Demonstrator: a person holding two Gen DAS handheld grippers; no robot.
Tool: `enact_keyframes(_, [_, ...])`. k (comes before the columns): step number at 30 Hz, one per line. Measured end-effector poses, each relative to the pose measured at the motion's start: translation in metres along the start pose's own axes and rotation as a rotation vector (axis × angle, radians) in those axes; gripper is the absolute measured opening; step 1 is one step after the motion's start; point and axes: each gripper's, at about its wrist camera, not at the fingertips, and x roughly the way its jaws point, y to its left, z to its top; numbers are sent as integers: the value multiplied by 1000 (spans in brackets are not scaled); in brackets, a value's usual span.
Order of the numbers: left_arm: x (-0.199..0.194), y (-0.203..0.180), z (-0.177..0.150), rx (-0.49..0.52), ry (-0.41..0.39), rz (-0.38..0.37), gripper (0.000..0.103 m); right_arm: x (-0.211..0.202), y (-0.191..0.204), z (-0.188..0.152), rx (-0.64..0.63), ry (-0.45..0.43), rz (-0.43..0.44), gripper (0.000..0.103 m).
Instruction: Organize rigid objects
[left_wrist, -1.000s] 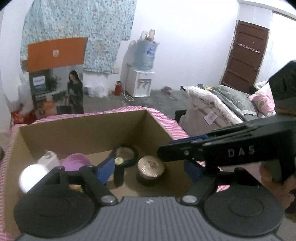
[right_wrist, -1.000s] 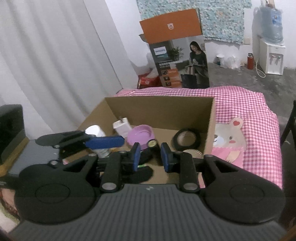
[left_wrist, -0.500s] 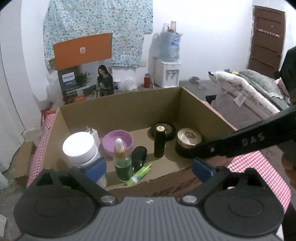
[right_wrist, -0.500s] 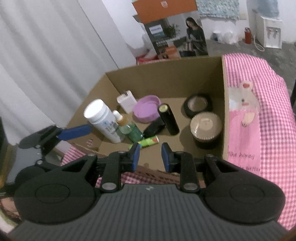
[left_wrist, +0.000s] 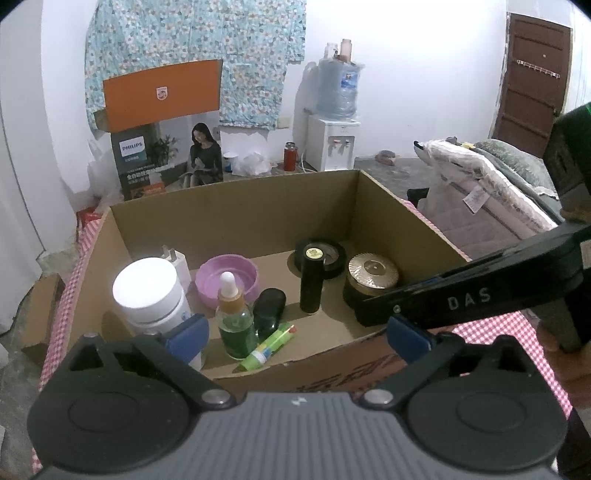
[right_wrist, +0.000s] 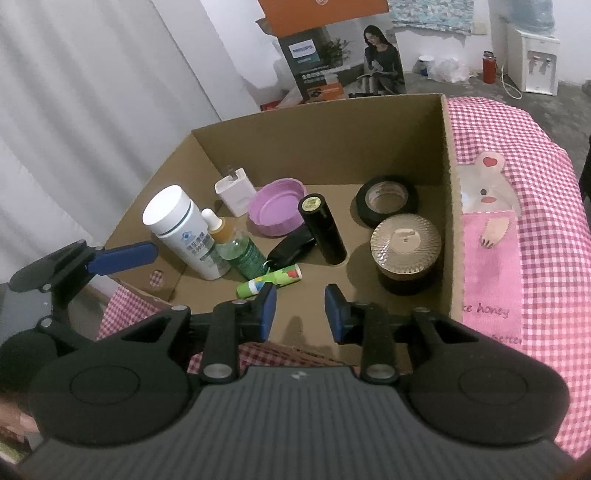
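Over the near edge of the cardboard box (right_wrist: 447, 206), the left claw (left_wrist: 295, 332) has spread wide and empty; the right claw (right_wrist: 300, 310) is opening, empty, lowering toward the green tube (right_wrist: 269, 282), likely next.

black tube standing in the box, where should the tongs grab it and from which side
Probably the upper body of the black tube, just under its gold-stickered cap, coming from above. It stands upright with open floor on its near side, while the dark case and purple lid crowd its base.

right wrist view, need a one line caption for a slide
Right gripper, jaws opening and empty, poised over a cardboard box holding a white bottle, black tube and gold-lidded jar.
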Motion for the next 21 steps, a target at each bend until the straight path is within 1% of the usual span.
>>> enact_keyframes(11, [-3,-2,-2,-6,9,-1,103,-2,0,0,-42,22,12,29])
enact_keyframes(15, [-15,-2,-6,-11,-27,-16,103,-4,-1,1,-26,10,18,30])
enact_keyframes(16, [-20,-1,-8,-10,-45,-22,103,-6,-2,0,-16,-6,28,31])
enact_keyframes(17, [-27,-1,-10,-9,-66,-29,103,-9,-2,-1,-11,-23,38,37])
enact_keyframes(18, [-32,0,-11,-8,-81,-36,103,-14,-2,-2,-6,-46,50,45])
enact_keyframes(20, [-43,2,-15,-16,-104,-42,103,-26,3,-7,-8,-100,61,54])
enact_keyframes(21, [-47,4,-17,-21,-112,-44,103,-33,7,-9,-25,-127,53,57])
